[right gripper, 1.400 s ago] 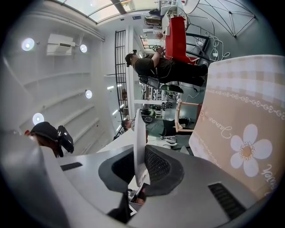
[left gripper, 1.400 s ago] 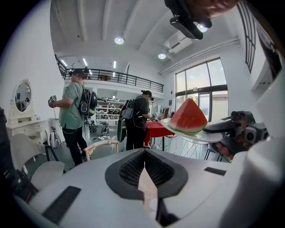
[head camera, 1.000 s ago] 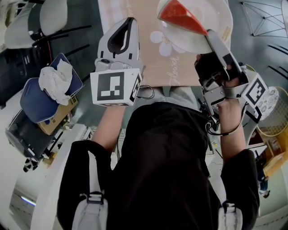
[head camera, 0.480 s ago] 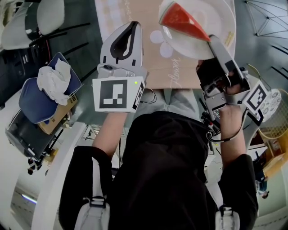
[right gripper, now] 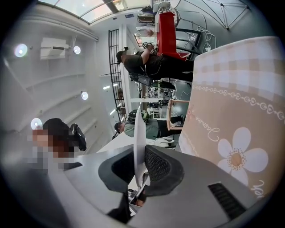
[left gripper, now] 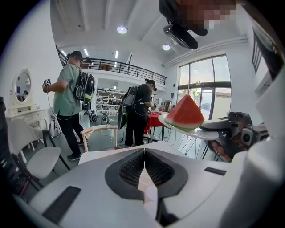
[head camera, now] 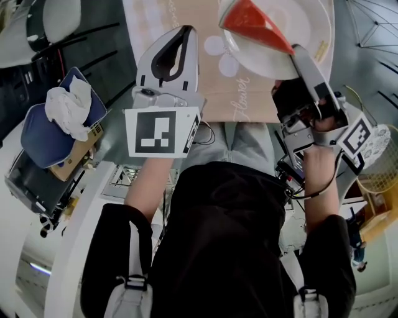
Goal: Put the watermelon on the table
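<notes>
Scarcely moved since the earlier head view, the right gripper (head camera: pixel 298 53) holds the plate (head camera: pixel 301 18) bearing the watermelon (head camera: pixel 252 25) out over the table (head camera: pixel 217 87). Left gripper view: the left gripper (left gripper: pixel 143 153) has its fingers pressed together on nothing, and the watermelon, a red wedge with green rind, sits upright on the raised plate. Right gripper view: the fingers pinch the plate's rim edge-on, so lower it slowly and level, lest the wedge slide.

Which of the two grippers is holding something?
The right gripper: its fingers are shut on the rim of the white plate carrying the watermelon slice. The left gripper is shut with nothing between its fingers.
</notes>
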Motion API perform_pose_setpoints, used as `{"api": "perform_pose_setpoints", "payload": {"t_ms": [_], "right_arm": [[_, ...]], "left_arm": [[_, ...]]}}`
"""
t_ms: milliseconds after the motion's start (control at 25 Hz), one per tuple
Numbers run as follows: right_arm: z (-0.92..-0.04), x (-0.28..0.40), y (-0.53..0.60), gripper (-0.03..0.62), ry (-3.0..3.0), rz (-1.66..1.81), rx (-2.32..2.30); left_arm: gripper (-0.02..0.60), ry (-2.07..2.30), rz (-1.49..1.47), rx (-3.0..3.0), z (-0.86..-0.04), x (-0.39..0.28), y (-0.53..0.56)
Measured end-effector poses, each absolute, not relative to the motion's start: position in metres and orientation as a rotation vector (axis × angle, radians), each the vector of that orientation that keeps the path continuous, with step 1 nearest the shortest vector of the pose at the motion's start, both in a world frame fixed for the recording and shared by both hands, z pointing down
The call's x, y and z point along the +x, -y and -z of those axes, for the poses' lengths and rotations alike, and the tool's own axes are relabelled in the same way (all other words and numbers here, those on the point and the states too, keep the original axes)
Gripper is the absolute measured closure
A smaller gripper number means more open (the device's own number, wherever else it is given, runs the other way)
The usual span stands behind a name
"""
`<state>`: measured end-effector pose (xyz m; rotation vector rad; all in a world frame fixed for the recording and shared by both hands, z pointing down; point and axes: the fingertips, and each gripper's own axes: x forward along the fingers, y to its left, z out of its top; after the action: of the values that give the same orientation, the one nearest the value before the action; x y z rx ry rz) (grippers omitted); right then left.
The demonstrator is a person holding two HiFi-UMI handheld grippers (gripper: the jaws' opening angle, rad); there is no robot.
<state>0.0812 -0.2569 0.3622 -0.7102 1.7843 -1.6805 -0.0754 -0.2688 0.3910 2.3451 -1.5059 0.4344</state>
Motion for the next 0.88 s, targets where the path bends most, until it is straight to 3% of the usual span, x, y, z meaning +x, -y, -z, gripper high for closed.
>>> {"api": "perform_pose_setpoints", "payload": {"t_ms": [880], "right_arm": [[-0.445, 0.065, 0.264, 0.562, -1.858, 1.755, -0.674]], "left_arm": [[0.569, 1.524, -0.447, 2.246, -0.452, -0.085, 0.273]]}}
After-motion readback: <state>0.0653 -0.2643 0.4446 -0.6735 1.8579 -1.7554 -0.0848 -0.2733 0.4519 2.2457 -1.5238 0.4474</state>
